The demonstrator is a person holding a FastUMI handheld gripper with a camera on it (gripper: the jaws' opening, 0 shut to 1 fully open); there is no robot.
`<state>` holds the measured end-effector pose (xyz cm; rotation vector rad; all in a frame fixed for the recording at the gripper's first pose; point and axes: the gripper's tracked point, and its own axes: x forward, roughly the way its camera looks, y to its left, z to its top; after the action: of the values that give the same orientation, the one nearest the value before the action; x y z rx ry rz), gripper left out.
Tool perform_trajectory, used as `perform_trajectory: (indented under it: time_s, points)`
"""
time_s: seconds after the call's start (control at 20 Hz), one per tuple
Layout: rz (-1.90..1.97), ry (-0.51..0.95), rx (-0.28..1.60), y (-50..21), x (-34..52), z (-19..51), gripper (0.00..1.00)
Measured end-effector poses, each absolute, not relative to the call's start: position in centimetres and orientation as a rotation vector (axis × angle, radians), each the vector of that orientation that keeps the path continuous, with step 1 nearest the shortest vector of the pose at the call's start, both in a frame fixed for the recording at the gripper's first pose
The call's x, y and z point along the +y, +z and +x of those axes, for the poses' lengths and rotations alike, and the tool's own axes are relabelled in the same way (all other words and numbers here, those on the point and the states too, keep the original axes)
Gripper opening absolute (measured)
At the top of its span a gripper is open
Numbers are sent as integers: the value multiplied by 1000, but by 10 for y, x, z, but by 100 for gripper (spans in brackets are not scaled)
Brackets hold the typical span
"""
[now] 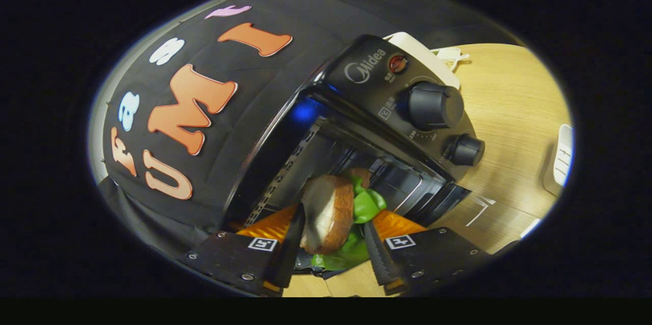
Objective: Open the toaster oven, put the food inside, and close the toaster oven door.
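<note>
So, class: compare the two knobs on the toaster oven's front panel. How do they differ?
The upper knob looks clearly larger than the lower knob. The upper knob sits nearer the red indicator light; the lower knob sits nearer the wooden table. Both are dark, round and protruding. The gripper fingers hold the sandwich before the open toaster oven.

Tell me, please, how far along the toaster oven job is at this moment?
Done: the toaster oven stands open, its dark cavity and rack exposed. In hand: the hand-held gripper is shut on the sandwich, bread with green lettuce, held at the mouth of the cavity, tilted. Left: set the sandwich down on the rack inside, let go, draw back and close the door.
</note>
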<state>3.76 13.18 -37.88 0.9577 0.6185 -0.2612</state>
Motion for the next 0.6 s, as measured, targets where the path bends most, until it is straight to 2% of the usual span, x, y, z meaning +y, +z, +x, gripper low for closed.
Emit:
perform_trajectory:
  time_s: [0.1,0.2,0.25,0.35,0.6]
  points:
    - [940,-253,646,-374,132,28,68]
    - [921,-223,707,-373,137,11,80]
    - [910,-203,741,-374,141,4,92]
    - [866,-177,759,-373,137,-5,96]
    - [837,-87,747,-343,136,-26,96]
